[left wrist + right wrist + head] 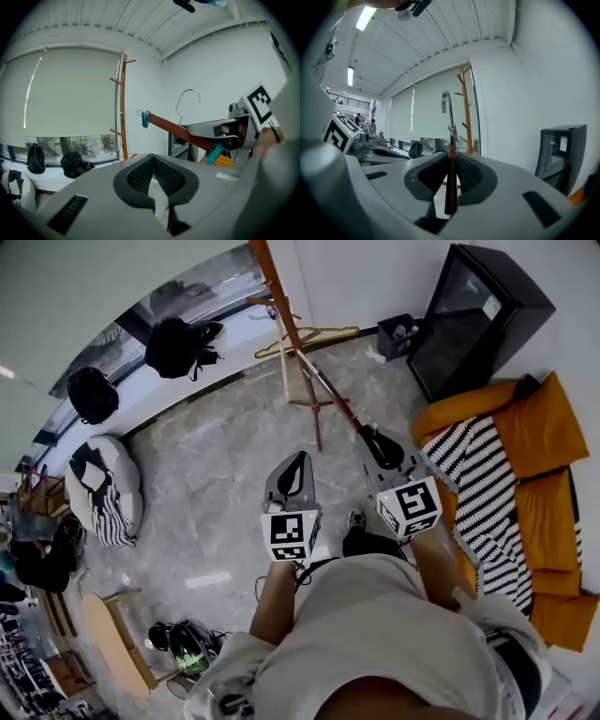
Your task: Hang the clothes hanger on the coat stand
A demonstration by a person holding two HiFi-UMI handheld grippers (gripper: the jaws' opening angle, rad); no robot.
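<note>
Holding the clothes hanger [176,130] in the right tool [452,157], jaws clamped flat on both faces of the wood at its near end. Carried clear of the floor [216,465], reaching out ahead of that tool toward the coat stand [123,108] and stopping short of it, with bare wall [154,93] between the two in the left gripper view.

Made of a straight, flat bar of reddish-brown wood, thin as a blade where seen edge-on in the right gripper view. Sloped in the left gripper view, far end higher. Fitted with a blue clip [144,119] at the far tip and a teal clip [214,153] close by the clamping jaws. Topped by a silver wire hook [188,90] that rises from the bar's middle and curls over.

Carrying the left tool [300,460] alongside, jaws together, nothing between them, clear of the hanger.

Facing the stand by the white wall, next to a drawn blind [70,93]: an orange-brown wooden pole with short pegs [115,81] angled upward, footed on grey marble floor. Flanked on the right in the head view by an orange sofa [539,427] draped with a black-and-white striped cloth [483,484].
</note>
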